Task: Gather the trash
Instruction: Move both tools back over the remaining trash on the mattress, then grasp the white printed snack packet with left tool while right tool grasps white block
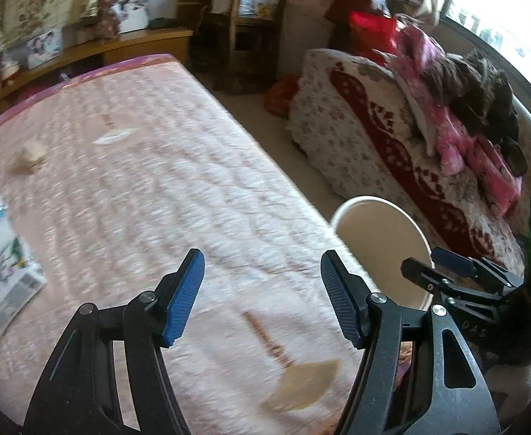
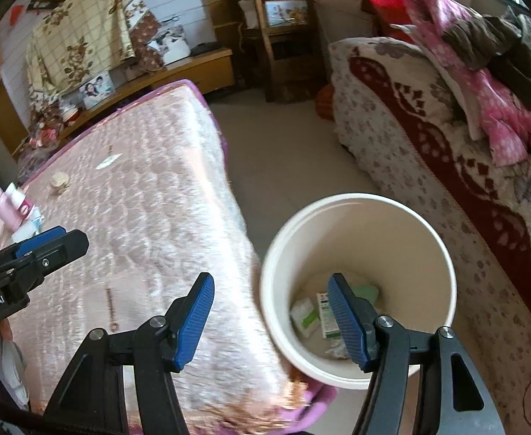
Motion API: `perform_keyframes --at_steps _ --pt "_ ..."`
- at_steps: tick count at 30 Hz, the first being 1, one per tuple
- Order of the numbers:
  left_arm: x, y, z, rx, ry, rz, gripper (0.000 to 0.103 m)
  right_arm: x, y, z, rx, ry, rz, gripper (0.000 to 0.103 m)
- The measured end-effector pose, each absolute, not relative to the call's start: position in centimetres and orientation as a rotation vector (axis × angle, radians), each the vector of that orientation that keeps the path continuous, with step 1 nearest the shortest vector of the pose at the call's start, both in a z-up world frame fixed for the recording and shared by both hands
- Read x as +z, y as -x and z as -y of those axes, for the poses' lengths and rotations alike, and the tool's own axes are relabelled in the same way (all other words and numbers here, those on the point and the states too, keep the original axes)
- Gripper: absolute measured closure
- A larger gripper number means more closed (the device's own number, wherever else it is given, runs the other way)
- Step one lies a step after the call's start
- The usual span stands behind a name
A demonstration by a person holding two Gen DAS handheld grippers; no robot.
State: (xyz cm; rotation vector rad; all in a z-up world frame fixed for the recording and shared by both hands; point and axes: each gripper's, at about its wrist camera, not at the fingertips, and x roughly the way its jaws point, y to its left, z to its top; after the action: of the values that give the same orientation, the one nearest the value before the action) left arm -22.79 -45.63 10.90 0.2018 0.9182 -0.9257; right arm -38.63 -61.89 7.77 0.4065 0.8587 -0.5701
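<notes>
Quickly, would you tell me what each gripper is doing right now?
Left gripper: open, holding nothing.
Right gripper: open, holding nothing.

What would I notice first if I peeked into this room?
Probably the big white bucket on the floor beside the pink bed, with scraps of trash already at its bottom. Then the open right gripper hanging over its rim, and the pile of pink clothes on the flowery sofa at right.

Both wrist cameras are looking forward and down, the left over the bed [image 1: 138, 181], the right over the bin [image 2: 359, 290]; both are sharing bed, bin and sofa [image 2: 446, 166].
</notes>
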Motion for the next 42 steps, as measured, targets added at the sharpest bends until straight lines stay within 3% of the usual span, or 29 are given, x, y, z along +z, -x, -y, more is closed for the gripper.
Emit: perform_keyframes --at_steps 16,28,34,42 --pt "10.5 12.1 24.5 -0.513 -0.131 -0.896 0.038 7.5 28.3 50.6 -0.278 -0.328 -0.912 0.04" --pt "5.7 1.1 12.8 -0.174 -0.132 -0.994 0.038 6.7 21.6 42.8 -0.097 -0.27 -0.961 0.04" --pt "2.9 1.4 11.4 -0.203 -0.146 -1.086 0.038 6.6 19.7 41.6 -0.059 -0.269 -0.966 0.04" --pt "3.3 8.3 11.7 -0.338 -0.16 -1.134 0.038 6.4 17.7 40.4 -0.023 -0.296 -0.967 0.039"
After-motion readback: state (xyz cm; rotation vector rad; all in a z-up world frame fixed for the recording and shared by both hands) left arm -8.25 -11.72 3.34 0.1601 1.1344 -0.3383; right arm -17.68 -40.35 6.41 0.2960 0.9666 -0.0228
